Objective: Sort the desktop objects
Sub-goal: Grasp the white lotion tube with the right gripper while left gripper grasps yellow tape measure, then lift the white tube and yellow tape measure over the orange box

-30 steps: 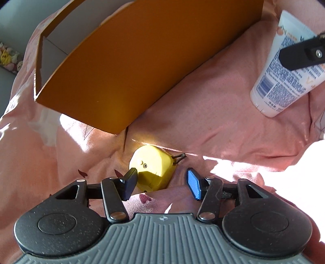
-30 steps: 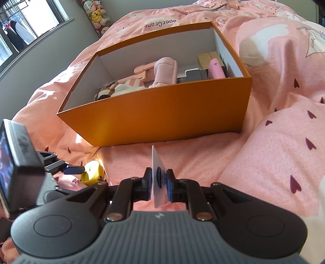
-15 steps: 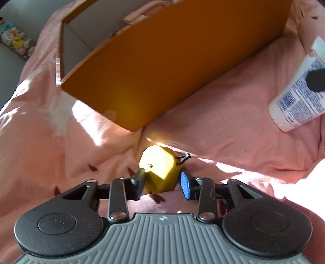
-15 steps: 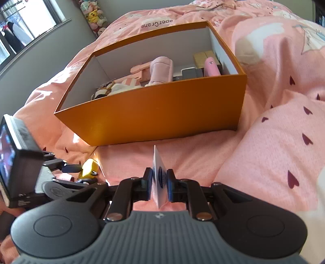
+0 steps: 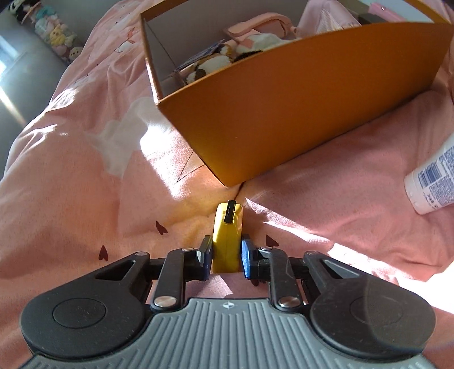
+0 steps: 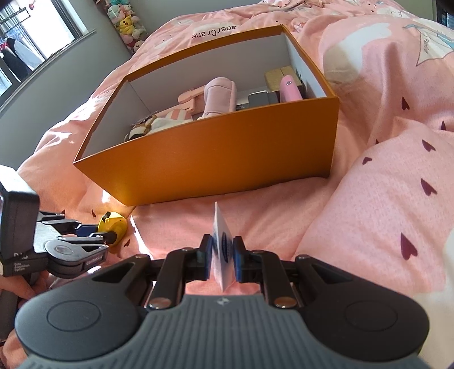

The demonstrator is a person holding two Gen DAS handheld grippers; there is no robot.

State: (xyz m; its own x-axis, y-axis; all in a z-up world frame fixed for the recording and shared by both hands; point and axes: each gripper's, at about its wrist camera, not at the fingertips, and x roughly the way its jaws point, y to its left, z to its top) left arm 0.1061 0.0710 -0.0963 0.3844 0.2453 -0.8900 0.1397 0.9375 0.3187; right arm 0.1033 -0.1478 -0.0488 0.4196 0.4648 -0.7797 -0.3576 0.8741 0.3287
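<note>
Pink duvet (image 6: 383,198) w/ dark heart print and white cloud patches covers the bed, sunlit in streaks. Row of plush toys (image 6: 126,21) lines the grey wall (image 6: 85,65) at rear; window (image 6: 25,42) at far left, w/ dark clothing hanging outside.

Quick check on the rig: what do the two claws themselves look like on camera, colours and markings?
Both match: left claw and right claw have blue pads on black linkage arms with silver rivets, round black side discs and a ribbed grey base bearing a small round logo. No cables or sleeves visible.
</note>
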